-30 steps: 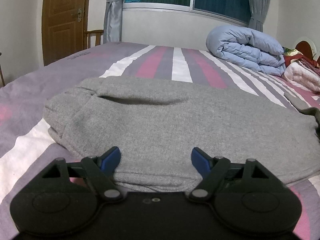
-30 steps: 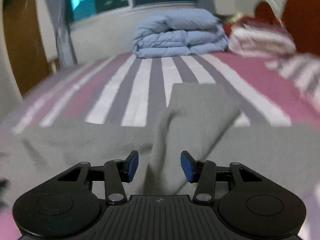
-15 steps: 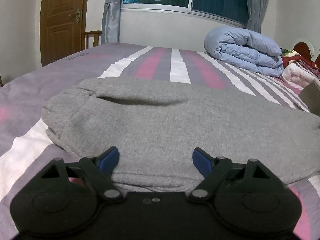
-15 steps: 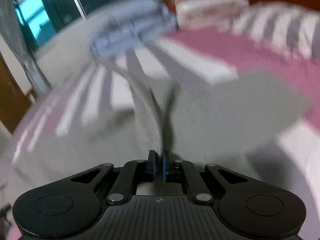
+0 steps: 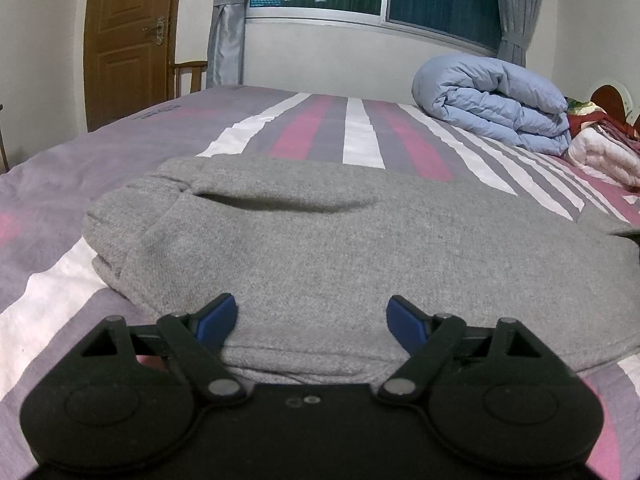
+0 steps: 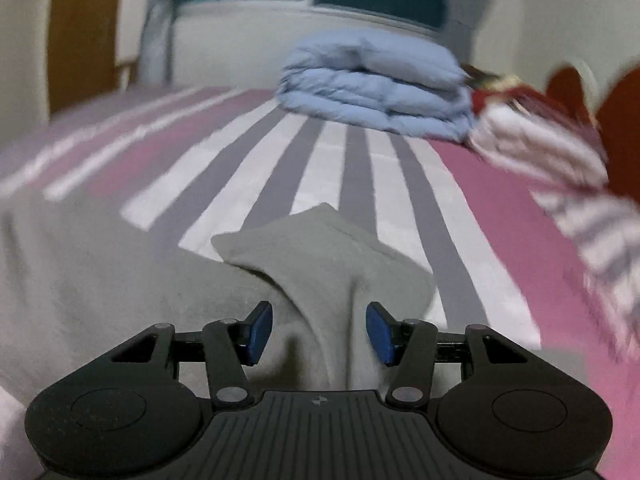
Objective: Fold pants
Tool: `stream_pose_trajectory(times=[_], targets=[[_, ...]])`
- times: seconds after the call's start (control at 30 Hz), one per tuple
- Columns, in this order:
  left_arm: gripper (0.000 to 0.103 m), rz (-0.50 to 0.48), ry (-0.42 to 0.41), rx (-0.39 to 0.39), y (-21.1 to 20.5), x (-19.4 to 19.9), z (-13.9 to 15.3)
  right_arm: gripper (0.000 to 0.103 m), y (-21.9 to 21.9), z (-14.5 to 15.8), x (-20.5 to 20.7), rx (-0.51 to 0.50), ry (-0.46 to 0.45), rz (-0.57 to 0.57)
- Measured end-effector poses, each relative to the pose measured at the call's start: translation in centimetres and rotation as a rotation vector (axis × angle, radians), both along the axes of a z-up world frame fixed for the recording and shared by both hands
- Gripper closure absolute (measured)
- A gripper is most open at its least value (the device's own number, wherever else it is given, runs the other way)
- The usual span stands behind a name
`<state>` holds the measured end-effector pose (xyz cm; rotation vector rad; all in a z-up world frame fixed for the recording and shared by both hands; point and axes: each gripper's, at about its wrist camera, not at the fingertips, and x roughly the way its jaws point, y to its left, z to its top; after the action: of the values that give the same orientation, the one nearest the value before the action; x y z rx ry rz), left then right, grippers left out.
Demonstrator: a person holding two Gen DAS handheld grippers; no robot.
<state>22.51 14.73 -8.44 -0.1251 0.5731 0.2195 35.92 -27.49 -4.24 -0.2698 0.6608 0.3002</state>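
Note:
Grey sweatpants (image 5: 340, 248) lie across the striped bed, folded lengthwise, waistband end at the left. My left gripper (image 5: 312, 322) is open, its blue pads either side of the near edge of the pants, holding nothing. In the right wrist view the leg end of the pants (image 6: 320, 248) is bunched into a raised ridge that runs between the fingers of my right gripper (image 6: 319, 332), which is open. The view is blurred.
The bed sheet (image 5: 360, 136) has purple, pink and white stripes. A folded blue duvet (image 5: 492, 100) and pink-white bedding (image 5: 604, 156) sit at the far right near the headboard. A wooden door (image 5: 128, 40), chair and curtained window stand behind.
My right gripper was shut on the leg fabric half a second ago and has now opened, letting the cloth drop into a ridge. The left gripper has stayed open and barely moved.

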Motion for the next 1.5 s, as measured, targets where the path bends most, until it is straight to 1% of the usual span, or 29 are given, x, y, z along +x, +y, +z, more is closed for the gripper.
stream_pose_trajectory(times=[0.17,0.2,0.23,0.27,0.3,0.37,0.47,0.5,0.53,0.57,0.6,0.63,0.67,0.73,0.77,0.83,0.87,0.9,0.97,1.0,1.07,1.1,1.17,1.27,1.33,1.37,1.43,1.47,1.5], targets=[[0.025,0.0,0.004,0.007,-0.1,0.1,0.0,0.051,-2.9,0.5,0.6,0.047,-0.082,-0.017],[0.025,0.0,0.004,0.008,-0.1,0.1,0.0,0.059,-3.6,0.8,0.5,0.065,-0.073,-0.02],[0.025,0.0,0.004,0.008,-0.1,0.1,0.0,0.082,-4.7,1.1,0.5,0.108,-0.045,-0.02],[0.025,0.0,0.004,0.007,-0.1,0.1,0.0,0.101,-6.2,1.3,0.4,0.153,-0.02,-0.053],[0.025,0.0,0.004,0.007,-0.1,0.1,0.0,0.101,-8.0,2.1,-0.3,0.22,-0.017,-0.098],[0.025,0.0,0.002,0.003,0.0,0.1,0.0,0.101,-12.5,2.6,-2.1,0.414,-0.008,-0.228],[0.025,0.001,-0.016,-0.015,0.2,-0.2,0.1,0.101,-18.5,1.0,-6.0,0.674,0.004,-0.411],[0.025,0.005,-0.019,-0.019,0.3,-0.2,0.1,0.101,-19.7,-0.3,-7.3,0.73,0.023,-0.461],[0.025,0.006,-0.019,-0.016,0.2,-0.2,0.1,0.101,-20.4,-1.5,-8.0,0.733,0.042,-0.501],[0.025,0.009,-0.02,-0.005,0.1,-0.1,0.2,0.101,-21.1,-3.2,-8.4,0.739,0.081,-0.558],[0.025,0.012,-0.018,0.002,-0.1,-0.1,0.2,0.101,-21.8,-4.5,-8.6,0.768,0.121,-0.593],[0.025,0.014,-0.014,0.005,-0.1,0.0,0.2,0.101,-22.5,-5.6,-8.8,0.813,0.149,-0.598],[0.025,0.017,-0.013,0.003,-0.1,0.0,0.2,0.101,-23.0,-5.8,-9.2,0.831,0.142,-0.59],[0.024,0.022,-0.012,-0.002,-0.1,0.1,0.1,0.101,-22.6,-4.4,-9.8,0.734,0.091,-0.553],[0.023,0.023,-0.011,0.0,-0.2,0.2,0.1,0.101,-22.2,-3.6,-10.0,0.69,0.07,-0.515],[0.023,0.022,-0.01,0.003,-0.2,0.2,0.1,0.093,-21.1,-2.2,-10.6,0.614,0.048,-0.445],[0.023,0.021,-0.011,0.001,-0.2,0.2,0.1,0.08,-20.5,-2.0,-10.8,0.594,0.047,-0.409],[0.023,0.021,-0.012,0.0,-0.1,0.2,0.1,0.064,-20.2,-2.1,-11.0,0.586,0.05,-0.377],[0.023,0.021,-0.012,0.0,-0.1,0.2,0.1,0.05,-18.7,-1.9,-11.5,0.533,0.046,-0.303],[0.023,0.021,-0.012,0.0,-0.1,0.2,0.1,0.05,-17.8,-1.7,-11.5,0.467,0.02,-0.292],[0.023,0.02,-0.012,0.001,-0.2,0.2,0.1,0.05,-16.3,-1.3,-11.4,0.319,-0.061,-0.275],[0.023,0.019,-0.012,0.001,-0.2,0.2,0.1,0.05,-15.5,-1.2,-11.4,0.267,-0.089,-0.237],[0.023,0.015,-0.014,-0.002,-0.1,0.1,0.0,0.05,-14.3,-1.5,-10.5,0.203,-0.091,-0.156],[0.023,0.014,-0.017,-0.005,-0.1,0.1,0.0,0.05,-13.4,-1.7,-9.3,0.159,-0.107,-0.036],[0.023,0.014,-0.018,-0.003,-0.1,0.0,-0.1,0.05,-13.5,-1.8,-8.8,0.147,-0.125,-0.016],[0.022,0.015,-0.018,-0.002,-0.1,0.0,-0.1,0.052,-13.6,-1.7,-8.4,0.161,-0.141,-0.009],[0.022,0.016,-0.017,-0.003,-0.1,0.1,-0.1,0.061,-14.4,-1.2,-7.8,0.224,-0.17,0.01],[0.02,0.014,-0.017,-0.004,-0.2,0.1,-0.1,0.078,-15.1,-0.9,-7.5,0.294,-0.17,0.001],[0.02,0.012,-0.016,-0.002,-0.2,0.1,-0.1,0.099,-16.6,-0.4,-6.9,0.407,-0.148,-0.03]])
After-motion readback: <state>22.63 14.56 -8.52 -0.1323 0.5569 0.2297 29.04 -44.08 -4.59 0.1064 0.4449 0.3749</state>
